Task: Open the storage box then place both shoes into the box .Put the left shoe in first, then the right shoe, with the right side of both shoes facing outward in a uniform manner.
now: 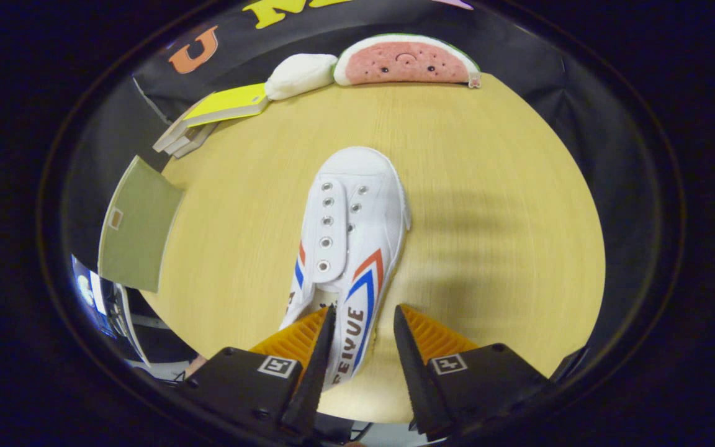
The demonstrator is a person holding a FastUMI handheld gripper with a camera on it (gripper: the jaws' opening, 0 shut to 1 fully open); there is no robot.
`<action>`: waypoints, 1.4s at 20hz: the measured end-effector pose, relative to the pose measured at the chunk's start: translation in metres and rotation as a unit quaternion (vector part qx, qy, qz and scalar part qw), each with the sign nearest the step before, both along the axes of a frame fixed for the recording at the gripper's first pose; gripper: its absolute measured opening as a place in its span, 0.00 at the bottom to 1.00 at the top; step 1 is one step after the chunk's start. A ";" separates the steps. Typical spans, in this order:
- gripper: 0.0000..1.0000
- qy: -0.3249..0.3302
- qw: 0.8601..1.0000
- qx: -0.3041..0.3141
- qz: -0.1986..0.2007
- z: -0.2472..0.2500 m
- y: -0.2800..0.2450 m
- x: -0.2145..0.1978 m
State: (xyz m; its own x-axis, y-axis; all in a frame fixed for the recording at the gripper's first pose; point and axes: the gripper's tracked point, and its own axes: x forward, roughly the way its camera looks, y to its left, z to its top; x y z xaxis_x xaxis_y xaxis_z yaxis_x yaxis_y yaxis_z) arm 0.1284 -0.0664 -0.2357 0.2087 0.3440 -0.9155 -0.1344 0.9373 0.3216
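The jaws [364, 323] are seen parted around the heel end of a white shoe [351, 248], which lies on the counter [488, 217] with its toe pointing away; whether either finger touches it cannot be told. The step in hand is judged to be the pick-up of a shoe, so closing squarely on the heel is called for next. The heel itself is hidden between the fingers, and which foot the shoe fits is hard to make out.
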 end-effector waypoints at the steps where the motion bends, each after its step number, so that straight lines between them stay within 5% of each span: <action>1: 0.58 0.004 1.000 0.004 -0.005 0.000 0.000 0.002; 8: 0.08 0.002 0.997 0.043 -0.064 0.000 -0.003 0.004; 14: 0.05 0.017 0.980 0.154 -0.127 0.021 0.037 -0.004; 22: 0.05 -0.035 0.970 0.208 -0.119 0.108 0.132 -0.012; 28: 0.05 -0.082 0.968 0.213 -0.106 0.194 0.254 -0.026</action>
